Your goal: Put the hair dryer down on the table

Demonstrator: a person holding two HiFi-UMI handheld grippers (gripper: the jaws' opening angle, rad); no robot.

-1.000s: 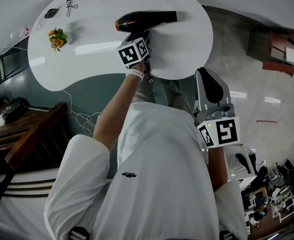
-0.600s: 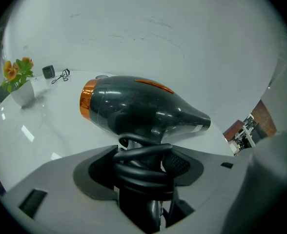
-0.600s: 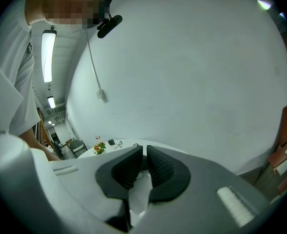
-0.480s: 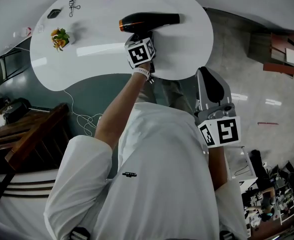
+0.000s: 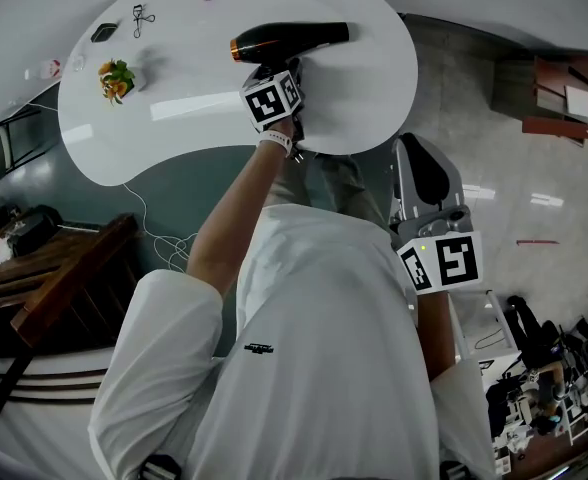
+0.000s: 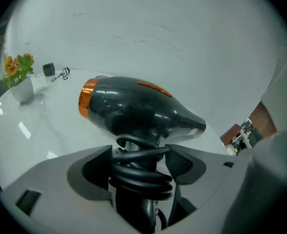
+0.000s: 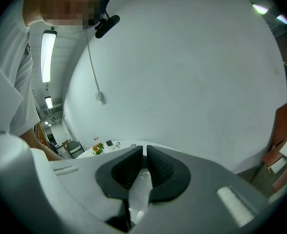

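Rests hair dryer [image 5: 289, 40] by counter's [image 5: 174, 118] far edge; left fingers [image 6: 97, 172] just opening, spread round handle [image 6: 141, 211]; right fingers [image 7: 129, 169] pressed together.

Black-and-orange hair dryer [image 5: 289, 38], white table [image 5: 369, 98]

The left gripper [image 6: 138, 149] had just been opening its jaws. They spread wider on either side of the handle of the black hair dryer with the orange rear ring [image 6: 133, 108]. The handle, wrapped in its coiled black cord [image 6: 139, 175], stood between them with the pads just beside the coil. In the head view, the white rounded table [image 5: 174, 128] drifted slightly right across the picture, then back left.
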